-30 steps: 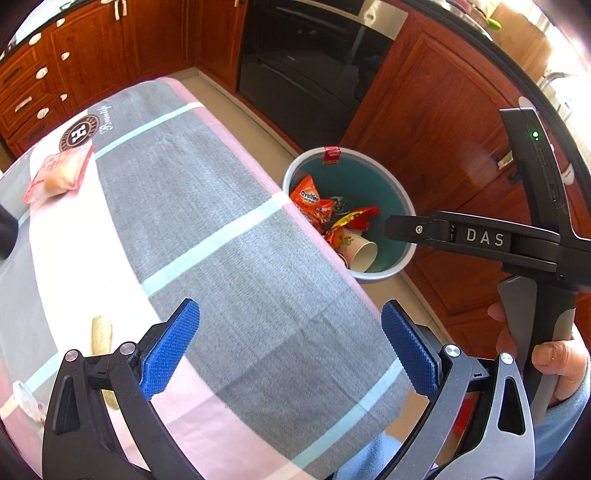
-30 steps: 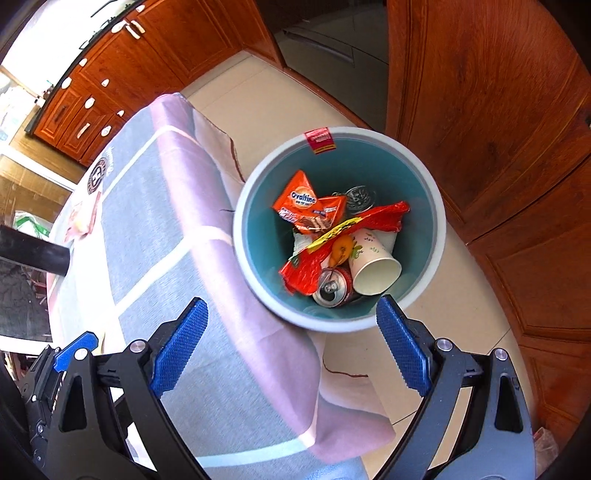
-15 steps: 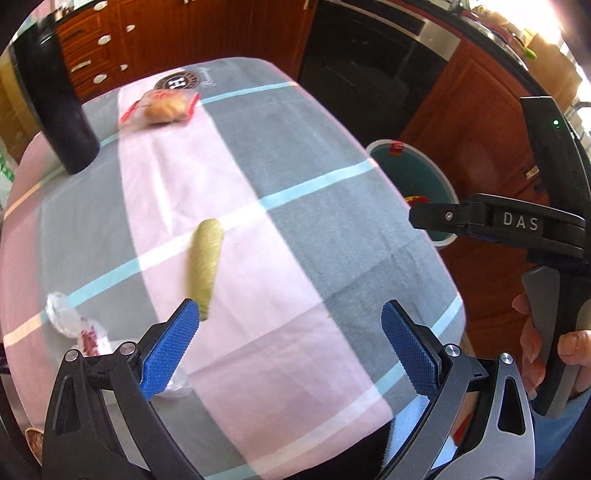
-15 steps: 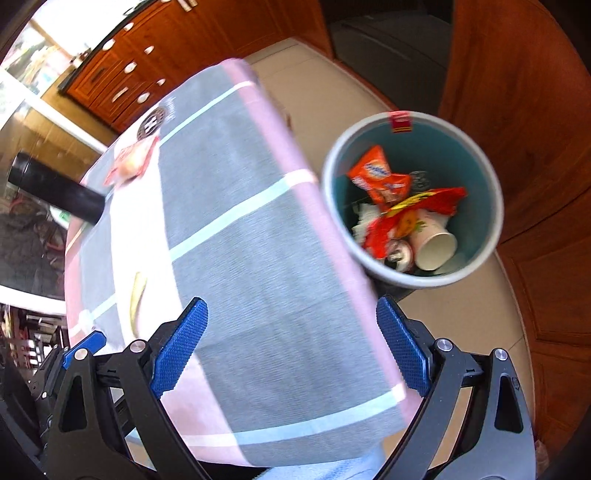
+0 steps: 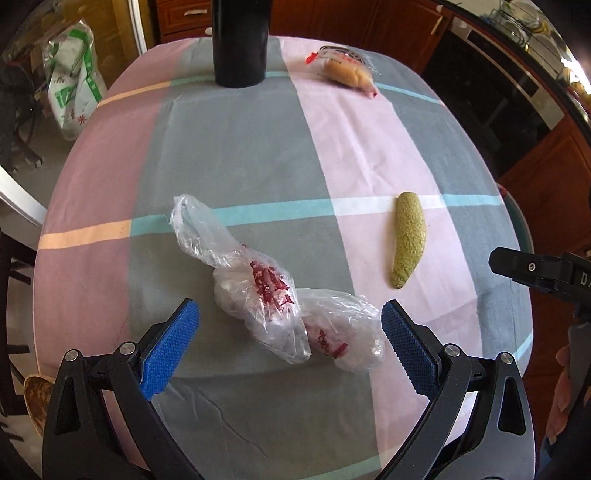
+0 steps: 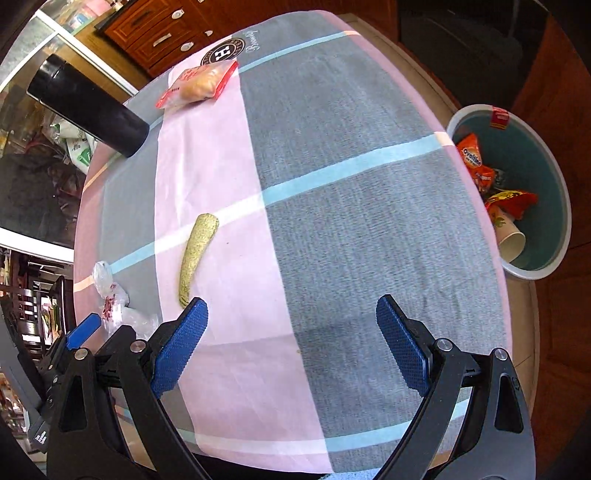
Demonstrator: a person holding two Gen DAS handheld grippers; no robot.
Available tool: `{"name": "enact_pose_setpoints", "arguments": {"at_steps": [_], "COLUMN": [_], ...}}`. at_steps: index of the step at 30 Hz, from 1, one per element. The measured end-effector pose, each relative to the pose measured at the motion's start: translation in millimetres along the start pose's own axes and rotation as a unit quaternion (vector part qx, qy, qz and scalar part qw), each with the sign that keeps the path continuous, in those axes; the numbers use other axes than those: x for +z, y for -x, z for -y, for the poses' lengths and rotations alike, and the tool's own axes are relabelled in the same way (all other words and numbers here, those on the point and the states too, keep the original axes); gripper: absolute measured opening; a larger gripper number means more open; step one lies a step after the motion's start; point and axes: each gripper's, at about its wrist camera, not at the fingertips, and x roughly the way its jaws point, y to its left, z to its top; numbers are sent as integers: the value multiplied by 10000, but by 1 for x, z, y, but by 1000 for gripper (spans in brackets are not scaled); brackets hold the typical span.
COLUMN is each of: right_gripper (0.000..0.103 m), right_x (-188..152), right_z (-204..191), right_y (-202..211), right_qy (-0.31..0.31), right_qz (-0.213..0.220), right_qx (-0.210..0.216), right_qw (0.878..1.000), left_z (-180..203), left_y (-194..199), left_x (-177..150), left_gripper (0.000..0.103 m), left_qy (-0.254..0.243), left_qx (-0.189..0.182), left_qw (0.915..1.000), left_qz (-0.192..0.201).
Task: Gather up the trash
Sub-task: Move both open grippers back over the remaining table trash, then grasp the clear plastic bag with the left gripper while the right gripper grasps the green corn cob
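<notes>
A crumpled clear plastic bag (image 5: pixel 271 291) with red print lies on the checked tablecloth (image 5: pixel 243 147), right in front of my left gripper (image 5: pixel 290 350), which is open and empty, its blue pads either side of the bag's near end. The same bag (image 6: pixel 110 299) shows at the left in the right wrist view. A greenish oblong piece (image 5: pixel 408 238) (image 6: pixel 195 254) lies to the bag's right. A wrapped bun (image 5: pixel 345 70) (image 6: pixel 201 83) sits at the far side. My right gripper (image 6: pixel 291 341) hangs open over the cloth. The teal bin (image 6: pixel 535 166) with wrappers stands beside the table.
A tall black cylinder (image 5: pixel 240 40) (image 6: pixel 88 105) stands at the table's far edge. Wooden cabinets (image 6: pixel 159 33) and a dark oven front (image 5: pixel 491 85) line the room. A white and green bag (image 5: pixel 72 85) sits on the floor beyond the table. A person's fingers (image 5: pixel 561 398) hold the right tool.
Both grippers have swung left, away from the bin and over the table. The left one now faces the plastic bag, which was at the frame's edge before. Both stay open.
</notes>
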Motion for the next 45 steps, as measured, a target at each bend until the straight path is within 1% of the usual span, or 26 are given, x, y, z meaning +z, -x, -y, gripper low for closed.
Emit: {"name": "enact_pose_setpoints", "arguments": {"at_steps": [4, 5, 9, 13, 15, 17, 19, 20, 21, 22, 23, 24, 25, 26, 29, 30, 31, 32, 33, 35, 36, 38, 40, 42, 45], "right_gripper": [89, 89, 89, 88, 85, 73, 64, 61, 60, 51, 31, 23, 11, 6, 6, 6, 6, 6, 6, 6, 6, 6, 6, 6, 6], "right_x": [2, 3, 6, 8, 8, 8, 9, 9, 9, 9, 8, 7, 6, 6, 3, 3, 3, 3, 2, 2, 1, 0, -1, -2, -2], "right_z": [-19, -22, -36, -56, -67, -78, -89, -92, -96, -100, -105, -108, -110, -109, -105, -101, -97, -92, -86, -74, -68, -59, -50, -41, -32], "right_y": [-9, -11, -21, -33, -38, -44, -51, -55, -56, -56, -57, -58, -58, -58, -56, -55, -53, -52, -50, -48, -47, -43, -40, -37, -34], "right_qy": [148, 160, 191, 444, 577, 744, 892, 926, 977, 1088, 1220, 1312, 1360, 1372, 1390, 1367, 1329, 1284, 1229, 1098, 1035, 949, 865, 786, 705], "right_qz": [-45, -54, -78, -79, -74, -72, -109, -135, -101, 8, 49, 109, 122, 115, 128, 125, 120, 115, 106, 79, 80, 107, 127, 143, 173], "right_qx": [-44, -49, -56, -183, -233, -306, -382, -396, -466, -550, -642, -722, -691, -687, -675, -668, -657, -651, -643, -605, -572, -543, -495, -439, -357], "right_qw": [9999, 9998, 9998, 9988, 9980, 9967, 9952, 9948, 9941, 9925, 9904, 9887, 9882, 9881, 9879, 9883, 9889, 9895, 9903, 9921, 9930, 9939, 9949, 9958, 9967], "left_z": [1, -1, -17, -35, -43, -49, -53, -54, -56, -56, -57, -57, -57, -55, -48, -43, -38, -33, -29, -19, -14, -4, 7, 14, 23], "left_y": [-11, -12, -13, -9, -8, -7, -5, -4, -4, -3, -3, -3, -4, -4, -1, -1, -2, -4, -6, -7, -9, -10, -9, -9, -8], "left_x": [-3, -4, -1, 1, 1, 0, -2, -2, -3, -4, -4, -4, -4, -4, -2, 0, 2, 3, 5, 7, 8, 9, 10, 11, 13], "left_gripper": [99, 99, 99, 99, 99, 99, 99, 99, 99, 99, 99, 99, 99, 99, 97, 88, 76, 71, 64, 54, 35, 32, 24, 22, 22], "left_qy": [-140, -153, -77, 15, 62, 116, 155, 172, 191, 207, 221, 234, 232, 218, 114, 33, -47, -97, -141, -299, -359, -499, -674, -713, -738], "left_qx": [27, -16, -101, -141, -180, -236, -287, -309, -334, -359, -373, -378, -389, -421, -657, -721, -753, -821, -868, -831, -919, -930, -881, -922, -812], "left_qw": [9999, 9999, 9999, 9999, 9998, 9996, 9994, 9993, 9992, 9991, 9990, 9989, 9989, 9988, 9978, 9974, 9971, 9966, 9961, 9961, 9951, 9944, 9938, 9931, 9939], "left_qz": [-67, -71, -56, -55, -72, -88, -101, -107, -110, -115, -119, -121, -116, -96, 40, 53, 21, -26, -56, -8, -60, -58, -40, -89, -84]}}
